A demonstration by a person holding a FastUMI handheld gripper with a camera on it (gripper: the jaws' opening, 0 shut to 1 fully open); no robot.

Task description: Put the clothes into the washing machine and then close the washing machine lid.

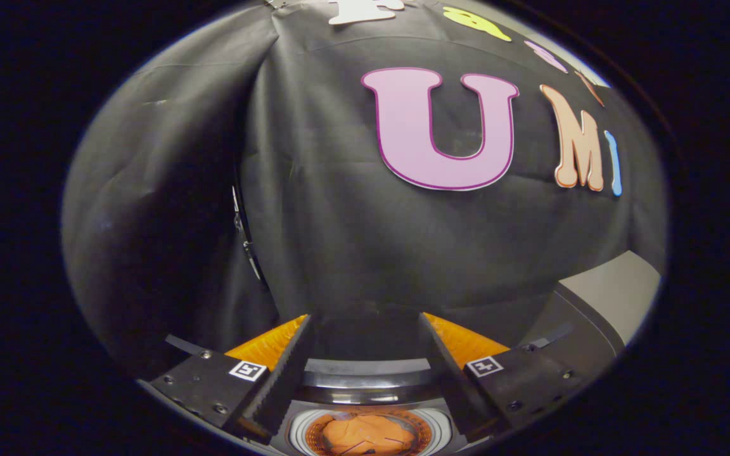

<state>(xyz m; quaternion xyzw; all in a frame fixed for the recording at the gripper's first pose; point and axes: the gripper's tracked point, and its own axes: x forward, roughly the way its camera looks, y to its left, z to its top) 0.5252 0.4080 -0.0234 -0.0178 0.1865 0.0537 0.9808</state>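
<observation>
My gripper (365,329) hangs spread, empty. The orange garment (365,436) lies in the washing machine drum (371,380) below the fingers — soft, light, I reckon; pinch a raised fold.

Gripper: I am holding my two-finger gripper (365,326) raised and pointing forward, its ribbed, wedge-shaped fingers (286,373) reaching up from below.
Jaws: I am keeping them spread wide apart, with a broad gap between the two inner faces.
Grip: I am clamping nothing; neither inner face is pressing on anything.
Finger mounts: each finger is sitting on a dark bolted block carrying a small square black-and-white marker tag (248,370).
Tilt: I am holding both fingers level with each other.
</observation>
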